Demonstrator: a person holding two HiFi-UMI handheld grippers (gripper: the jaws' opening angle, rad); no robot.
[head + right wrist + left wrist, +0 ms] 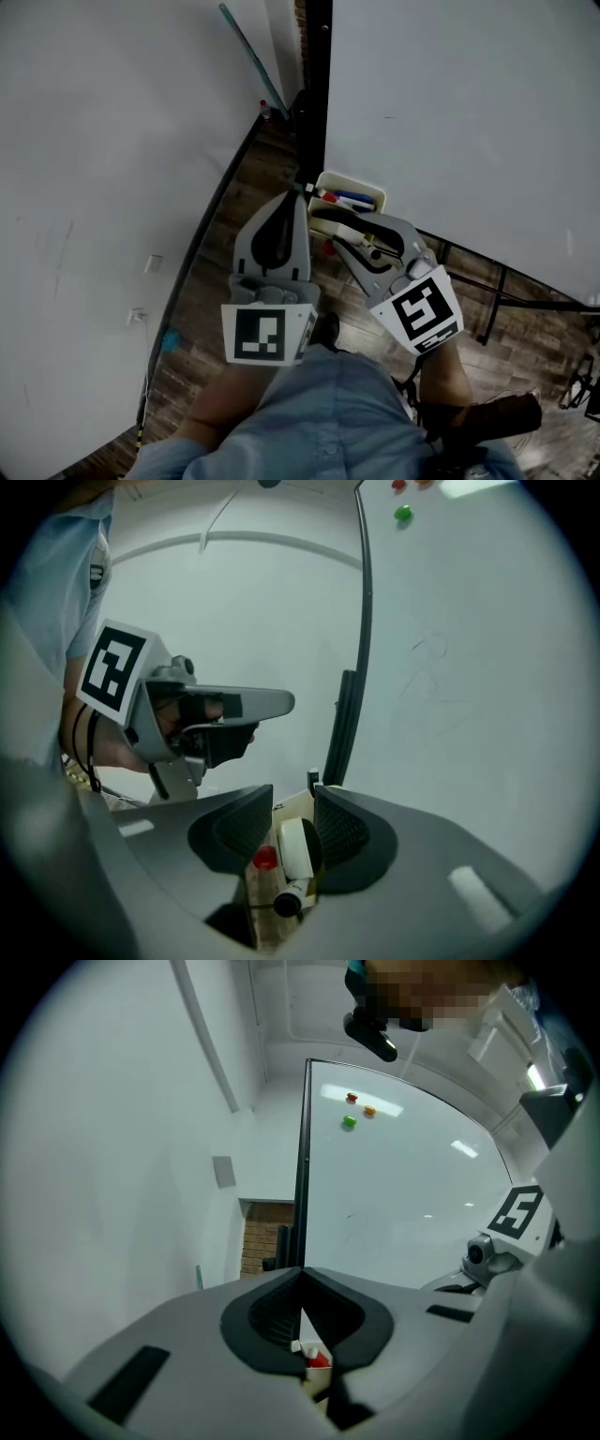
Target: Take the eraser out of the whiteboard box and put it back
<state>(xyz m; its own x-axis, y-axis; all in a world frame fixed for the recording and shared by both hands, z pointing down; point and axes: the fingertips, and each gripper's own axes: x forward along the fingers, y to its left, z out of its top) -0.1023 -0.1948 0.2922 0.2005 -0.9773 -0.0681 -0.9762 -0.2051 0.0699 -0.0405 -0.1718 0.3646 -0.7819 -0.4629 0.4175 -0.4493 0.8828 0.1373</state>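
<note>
While right claw (325, 232) covers it, box (379, 195) shows partly

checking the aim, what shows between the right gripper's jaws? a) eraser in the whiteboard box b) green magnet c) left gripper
a, the right gripper view shows the white eraser lying in the whiteboard box, framed by the open jaws of the right gripper

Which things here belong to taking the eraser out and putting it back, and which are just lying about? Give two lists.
Job in hand: eraser; whiteboard box; right gripper, jaws open either side of the eraser.
Lying about: red-capped marker; blue marker; magnets on the whiteboard.
</note>
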